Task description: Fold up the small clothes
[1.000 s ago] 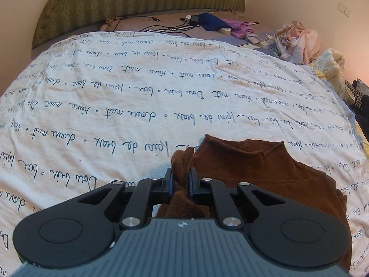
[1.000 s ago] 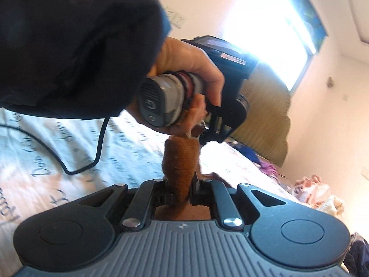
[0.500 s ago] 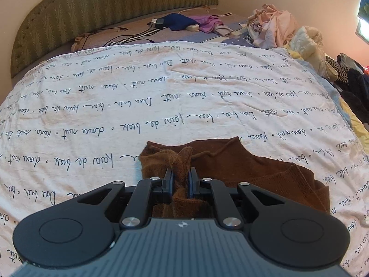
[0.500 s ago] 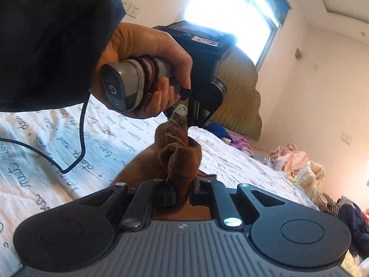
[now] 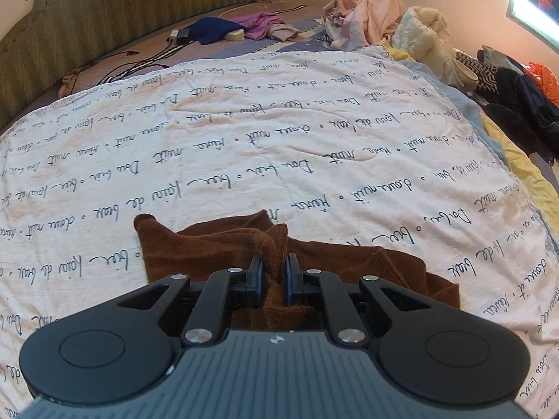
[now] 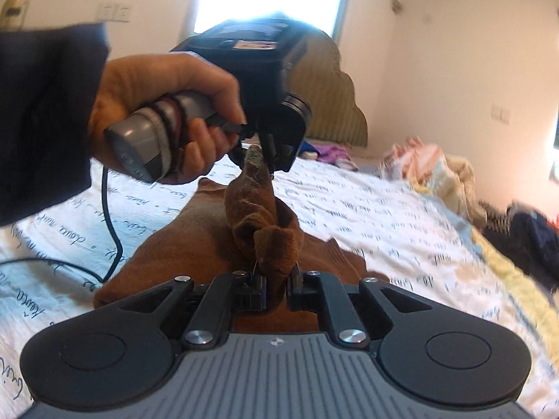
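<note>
brown garment [image 5: 216, 248] | white bedspread [image 5: 244, 132], black script | green headboard [image 5: 139, 10]

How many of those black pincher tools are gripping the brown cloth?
2. The left gripper pinches a bunched edge of the brown cloth over the bed; the right gripper clamps another bunch of it just beside the first.

The left tongs [image 5: 273, 272] pinch a bunched fold of the brown cloth [image 5: 216, 249], which lies on the bed's script-printed sheet [image 5: 244, 132]; heaped clothes [image 5: 384, 24] sit beyond.
</note>
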A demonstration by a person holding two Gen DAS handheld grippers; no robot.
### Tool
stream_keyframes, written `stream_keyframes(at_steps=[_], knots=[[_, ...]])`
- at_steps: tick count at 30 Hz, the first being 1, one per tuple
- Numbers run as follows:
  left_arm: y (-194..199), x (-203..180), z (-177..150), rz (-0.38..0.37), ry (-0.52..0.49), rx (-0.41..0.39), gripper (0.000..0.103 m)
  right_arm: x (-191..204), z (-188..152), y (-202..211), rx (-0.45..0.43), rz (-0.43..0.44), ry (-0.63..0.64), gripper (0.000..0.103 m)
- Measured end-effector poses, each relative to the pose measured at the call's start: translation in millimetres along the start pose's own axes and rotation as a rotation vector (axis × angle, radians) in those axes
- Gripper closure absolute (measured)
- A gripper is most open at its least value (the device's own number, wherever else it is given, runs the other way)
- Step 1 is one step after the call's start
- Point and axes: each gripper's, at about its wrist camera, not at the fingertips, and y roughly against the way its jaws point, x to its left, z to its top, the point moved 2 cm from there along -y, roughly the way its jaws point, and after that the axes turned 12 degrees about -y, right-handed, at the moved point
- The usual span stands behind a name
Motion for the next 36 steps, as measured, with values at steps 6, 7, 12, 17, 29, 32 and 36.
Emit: stream_keyframes(at_steps=[6,7,12,17,29,32,36], knots=[[-20.7,-35.6,7.6,0.008,-0.065,0.016,0.089,-30.7,-7.5,-2.3,0.077,0.019,-0.155,0.094],[-23.8,-40.5,8.3,0.007,-0.072,0.019,0.089,-34.8,-9.3,-2.5,0.085,0.020,-0.172,0.094],[-34.9,-58.6,10.0,0.009,-0.095,0.027,0.089,-53.6,-16.9,-4.3,0.122,0.036,-0.270,0.094],[-40.5,-69.9,8.8,0.022,-0.111,0.031,0.089,-74.1,-20.8,-6.6,0.156,0.066,-0.368,0.094],[-32.8,-102.8,16.9,-0.003,-0.171,-0.016,0.095,-93.0,-24.9,1.1,0.160,0.061,-0.421,0.094],[-30.9,-105.7,16.1,-0.044,-0.162,-0.034,0.095,-98.8,-28.4,-0.5,0.182,0.074,-0.456,0.094],[-12.3,-99.3,25.1,-0.160,-0.112,-0.114,0.001,-99.7,-31.0,-6.8,0.223,0.091,-0.459,0.093]])
